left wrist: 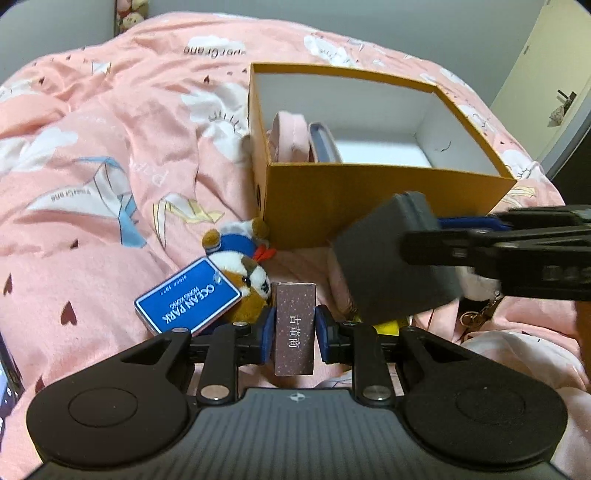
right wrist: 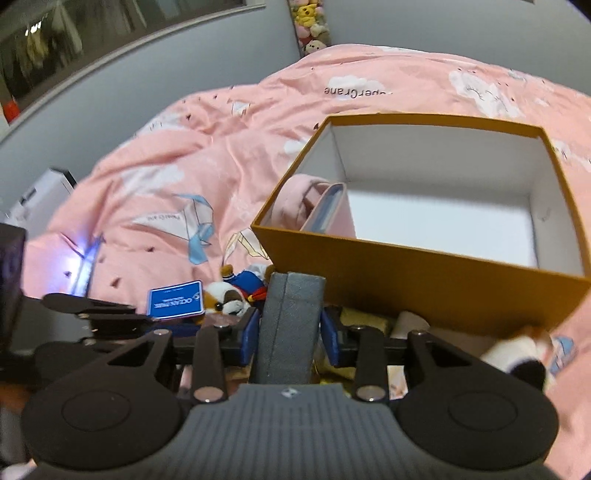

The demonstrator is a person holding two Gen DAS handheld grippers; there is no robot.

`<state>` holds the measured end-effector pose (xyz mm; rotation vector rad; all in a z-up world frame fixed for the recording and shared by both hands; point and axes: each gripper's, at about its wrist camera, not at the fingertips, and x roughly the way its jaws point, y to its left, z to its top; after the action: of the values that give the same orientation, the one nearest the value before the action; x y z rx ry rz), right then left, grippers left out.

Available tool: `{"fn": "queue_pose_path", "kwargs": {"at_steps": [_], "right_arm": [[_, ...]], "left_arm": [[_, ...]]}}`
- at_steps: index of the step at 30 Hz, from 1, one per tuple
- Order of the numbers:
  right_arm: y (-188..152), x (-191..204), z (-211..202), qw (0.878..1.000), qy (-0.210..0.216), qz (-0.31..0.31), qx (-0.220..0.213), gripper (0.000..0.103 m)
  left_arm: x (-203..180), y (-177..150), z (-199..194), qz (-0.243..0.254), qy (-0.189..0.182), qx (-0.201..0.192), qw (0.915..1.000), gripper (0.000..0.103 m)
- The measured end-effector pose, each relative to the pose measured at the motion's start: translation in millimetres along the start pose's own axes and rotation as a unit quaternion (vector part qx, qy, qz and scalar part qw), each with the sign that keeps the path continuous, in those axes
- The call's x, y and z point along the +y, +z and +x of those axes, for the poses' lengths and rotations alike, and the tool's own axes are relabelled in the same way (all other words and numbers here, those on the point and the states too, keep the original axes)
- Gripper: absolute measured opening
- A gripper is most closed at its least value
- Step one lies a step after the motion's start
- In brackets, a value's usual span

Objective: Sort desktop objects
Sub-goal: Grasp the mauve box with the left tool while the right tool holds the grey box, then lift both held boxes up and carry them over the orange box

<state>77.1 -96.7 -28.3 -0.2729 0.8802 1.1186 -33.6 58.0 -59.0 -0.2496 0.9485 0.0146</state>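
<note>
Left wrist view: the left gripper (left wrist: 295, 328) is closed on a small brown carton (left wrist: 295, 325) with pale lettering, held upright low over the bed (left wrist: 92, 147). The right gripper (left wrist: 439, 236) reaches in from the right edge, clamped on a grey case (left wrist: 391, 258) that hangs tilted just in front of the near wall of the orange box (left wrist: 369, 192). Risk noted: the case sits below the box rim, so a forward move without more lift could knock the wall and shove the box across the soft quilt. A second risk is the two grippers crossing paths, as the case hangs close above and to the right of the carton. A plush toy (left wrist: 240, 266) with a blue tag (left wrist: 188, 299) lies just left of the carton; a keyring (left wrist: 480, 314) lies to the right.

Right wrist view: both pads press the sides of the grey case (right wrist: 291, 325), gripped on its narrow edges, so it could twist or slip. The box (right wrist: 424, 273) stands open ahead, with a pink item (right wrist: 295, 199) and a blue-edged item (right wrist: 328, 210) leaning at its left end and the remaining floor bare. Another plush toy (right wrist: 517, 354) lies at lower right.

Surface and room: a rumpled pink quilt with clouds and paper cranes, uneven and yielding, on a bed rather than a counter. Grey walls (right wrist: 166, 66), plush toys (right wrist: 310, 26) stacked in the far corner, a dark window (right wrist: 55, 44) upper left.
</note>
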Motion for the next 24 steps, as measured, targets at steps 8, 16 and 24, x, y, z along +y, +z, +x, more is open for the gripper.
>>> {"fn": "queue_pose_path", "kwargs": {"at_steps": [8, 16, 24], "right_arm": [[-22, -11, -4, 0.998, 0.024, 0.015, 0.052, 0.038], [-38, -23, 32, 0.994, 0.002, 0.035, 0.101, 0.039], [-41, -35, 40, 0.993, 0.011, 0.067, 0.101, 0.039]], "left_arm": [[-15, 5, -15, 0.036, -0.022, 0.022, 0.9989, 0.027], [-13, 3, 12, 0.025, -0.014, 0.048, 0.9984, 0.027], [-5, 4, 22, 0.002, -0.015, 0.054, 0.9984, 0.027]]}}
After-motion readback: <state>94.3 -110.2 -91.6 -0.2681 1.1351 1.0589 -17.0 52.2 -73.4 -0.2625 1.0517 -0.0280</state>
